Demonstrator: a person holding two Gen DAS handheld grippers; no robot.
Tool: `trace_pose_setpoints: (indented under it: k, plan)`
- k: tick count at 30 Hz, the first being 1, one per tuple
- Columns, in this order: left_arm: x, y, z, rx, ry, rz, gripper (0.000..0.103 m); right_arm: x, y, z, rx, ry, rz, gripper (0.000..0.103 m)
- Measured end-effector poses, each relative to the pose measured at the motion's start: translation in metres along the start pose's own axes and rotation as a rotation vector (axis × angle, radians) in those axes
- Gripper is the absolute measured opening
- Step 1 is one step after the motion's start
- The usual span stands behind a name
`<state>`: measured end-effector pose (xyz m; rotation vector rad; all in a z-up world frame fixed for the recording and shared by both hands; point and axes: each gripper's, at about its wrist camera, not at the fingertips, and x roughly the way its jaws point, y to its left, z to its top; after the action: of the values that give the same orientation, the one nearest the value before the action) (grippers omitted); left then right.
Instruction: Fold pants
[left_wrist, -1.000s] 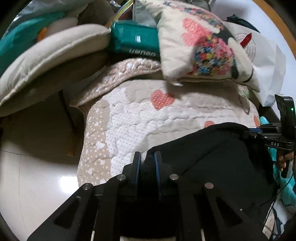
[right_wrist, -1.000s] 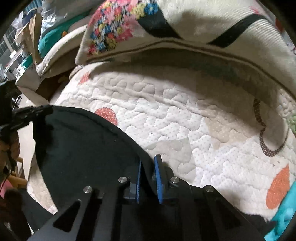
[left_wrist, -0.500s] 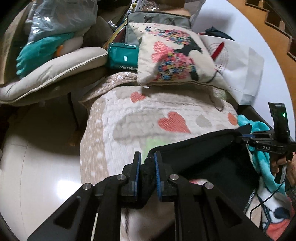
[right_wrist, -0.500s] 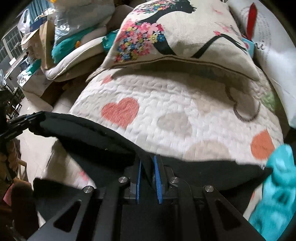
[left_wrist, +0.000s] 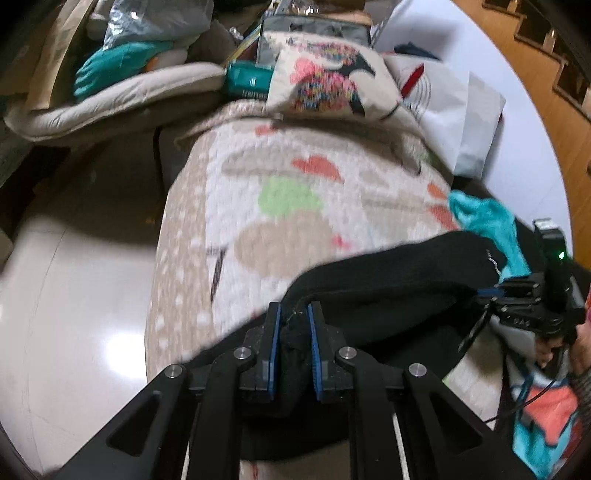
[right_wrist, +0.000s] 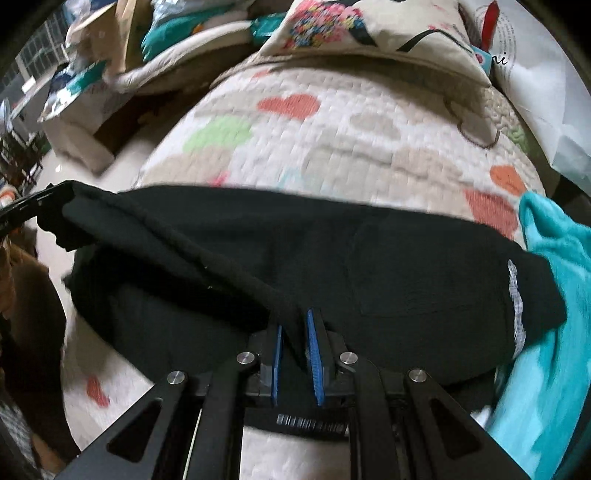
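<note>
L gripper (left_wrist: 294, 332) is pinching a bunched edge of the black pants (left_wrist: 388, 295) btw its blue pads, jaws nearly pressed together w/ the cloth filling the gap. R gripper (right_wrist: 294, 343) is doing the same: blue pads clamping a fold of the pants (right_wrist: 332, 254), narrow gap packed w/ fabric. The pants are hanging stretched btw the two grippers, spanning across the near part of the quilted bed cover (right_wrist: 332, 129) w/ heart & cloud shapes, a lower layer lying on the cover underneath. In the L view the R gripper (left_wrist: 491, 295) is showing at the right edge, a hand (left_wrist: 561, 343) gripping its handle; in the R view the L gripper's fingers (right_wrist: 40, 201) are poking in at the left edge, holding the pants' far corner. A teal cloth (right_wrist: 554, 266) is lying at the cover's right edge, touching the pants. A printed cushion (right_wrist: 369, 33) is sitting at the cover's far edge. Both views are blurring.
</note>
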<state>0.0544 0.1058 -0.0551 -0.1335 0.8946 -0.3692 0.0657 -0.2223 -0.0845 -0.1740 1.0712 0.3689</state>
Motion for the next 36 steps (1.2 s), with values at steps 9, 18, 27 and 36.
trace_pose_setpoints:
  k: [9, 18, 27, 36]
  plan:
    - [0.009, -0.019, -0.054, 0.095, 0.184, 0.141, 0.023, 0.016, 0.023, -0.043, -0.069, 0.147, -0.071, 0.018]
    - [-0.030, 0.001, -0.060, 0.026, 0.234, 0.176, 0.047, -0.001, 0.034, -0.063, -0.065, 0.198, -0.112, 0.053]
    - [-0.016, 0.063, -0.037, -0.364, 0.188, 0.204, 0.052, -0.038, 0.076, -0.027, -0.029, -0.006, -0.024, 0.056]
    - [-0.021, 0.102, -0.047, -0.479, -0.022, 0.234, 0.052, 0.041, 0.147, -0.040, -0.020, 0.119, 0.070, 0.043]
